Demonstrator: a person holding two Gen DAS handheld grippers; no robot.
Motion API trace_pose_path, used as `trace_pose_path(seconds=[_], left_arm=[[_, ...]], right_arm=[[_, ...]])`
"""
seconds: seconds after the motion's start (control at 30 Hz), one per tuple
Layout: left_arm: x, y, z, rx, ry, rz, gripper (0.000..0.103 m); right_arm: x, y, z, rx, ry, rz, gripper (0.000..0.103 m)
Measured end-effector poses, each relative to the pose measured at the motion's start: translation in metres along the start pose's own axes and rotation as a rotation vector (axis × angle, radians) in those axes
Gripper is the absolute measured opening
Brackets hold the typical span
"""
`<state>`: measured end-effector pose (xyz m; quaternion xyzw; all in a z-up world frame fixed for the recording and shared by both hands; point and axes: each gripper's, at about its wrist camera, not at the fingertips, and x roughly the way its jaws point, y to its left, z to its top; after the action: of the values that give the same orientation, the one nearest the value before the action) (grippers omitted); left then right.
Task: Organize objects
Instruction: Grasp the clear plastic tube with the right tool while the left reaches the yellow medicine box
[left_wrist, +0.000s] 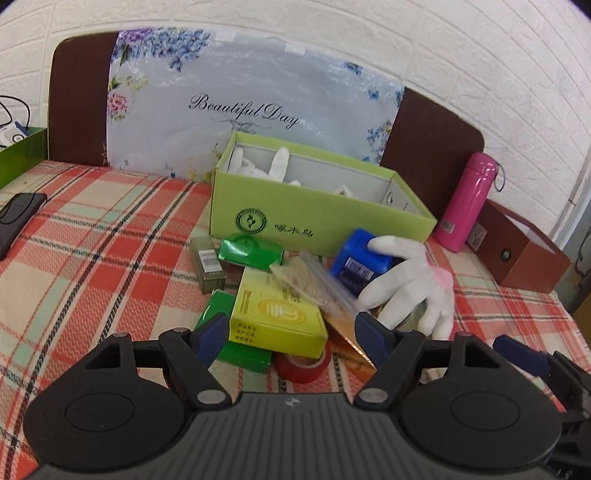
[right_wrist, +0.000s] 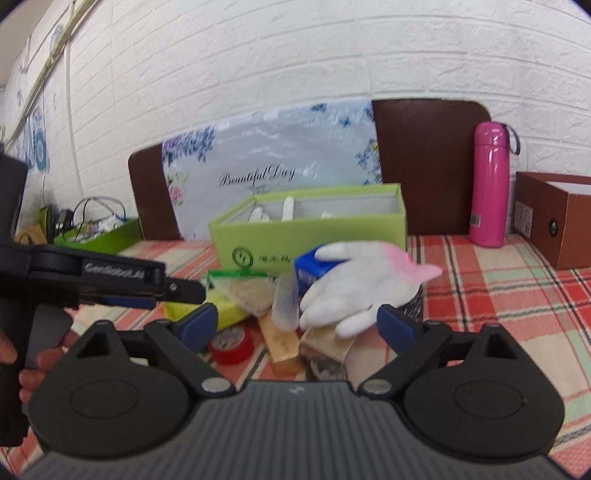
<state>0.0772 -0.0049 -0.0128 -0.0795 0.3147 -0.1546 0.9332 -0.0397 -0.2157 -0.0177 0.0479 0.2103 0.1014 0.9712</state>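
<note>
A pile of small things lies on the plaid cloth in front of an open light-green box (left_wrist: 317, 218) that holds white gloves. The pile has a yellow-green carton (left_wrist: 277, 314), green packets (left_wrist: 251, 251), a blue box (left_wrist: 360, 262), a white glove (left_wrist: 410, 284), a clear bag of sticks (left_wrist: 314, 284) and a red tape roll (left_wrist: 303, 365). My left gripper (left_wrist: 291, 336) is open just above the carton. My right gripper (right_wrist: 299, 325) is open before the white glove (right_wrist: 354, 288), the tape roll (right_wrist: 232, 345) and the green box (right_wrist: 306, 229).
A pink flask (left_wrist: 469, 203) and a brown box (left_wrist: 524, 254) stand at the right; both also show in the right wrist view, the flask (right_wrist: 489, 184) and the box (right_wrist: 554, 218). A black phone (left_wrist: 14, 221) lies far left. A floral board (left_wrist: 251, 107) leans on the headboard.
</note>
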Motion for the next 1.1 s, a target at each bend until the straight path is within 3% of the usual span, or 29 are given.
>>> trace_pose_path(seconds=[0.23, 0.37, 0.4, 0.53, 0.8, 1.07, 1.1], left_arm=[[0.027, -0.001, 0.001, 0.039, 0.035, 0.032, 0.079], [0.043, -0.001, 0.001, 0.09, 0.059, 0.029, 0.079], [0.046, 0.0, 0.001, 0.104, 0.065, 0.023, 0.074], [0.042, 0.008, 0.0, 0.096, 0.07, 0.013, 0.071], [-0.002, 0.022, -0.003, 0.086, 0.035, -0.012, 0.071], [-0.027, 0.029, -0.034, 0.085, 0.088, -0.022, 0.07], [-0.026, 0.029, -0.038, 0.086, 0.1, -0.016, 0.07]], right_arm=[[0.01, 0.008, -0.009, -0.019, 0.051, 0.033, 0.068], [0.019, 0.012, -0.005, -0.053, 0.065, 0.053, 0.047], [0.022, 0.013, -0.003, -0.062, 0.069, 0.056, 0.042], [0.037, 0.016, 0.005, -0.113, 0.074, 0.064, 0.039], [0.087, 0.015, 0.016, -0.151, 0.144, 0.089, 0.039], [0.131, 0.021, 0.016, -0.22, 0.221, 0.045, 0.038], [0.132, 0.021, 0.017, -0.225, 0.224, 0.043, 0.034]])
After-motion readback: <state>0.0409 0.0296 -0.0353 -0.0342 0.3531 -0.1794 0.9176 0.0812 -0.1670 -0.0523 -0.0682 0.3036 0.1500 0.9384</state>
